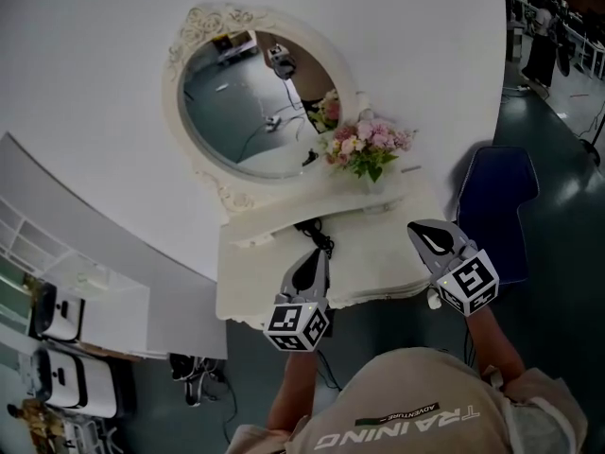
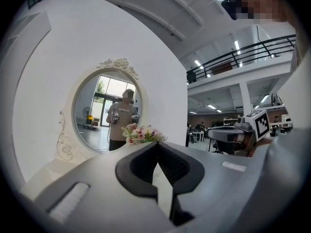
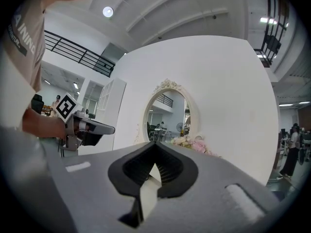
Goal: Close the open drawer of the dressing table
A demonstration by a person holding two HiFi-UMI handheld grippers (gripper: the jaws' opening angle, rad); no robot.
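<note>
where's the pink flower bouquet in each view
Head view: the flower bouquet sits right of centre, at the oval mirror's lower right edge.
Left gripper view: the bouquet is near the picture's centre, at the mirror's lower right.
Right gripper view: the bouquet is right of centre, below the mirror and to its right.
Shared landmark: the oval mirror with its carved white frame.
</note>
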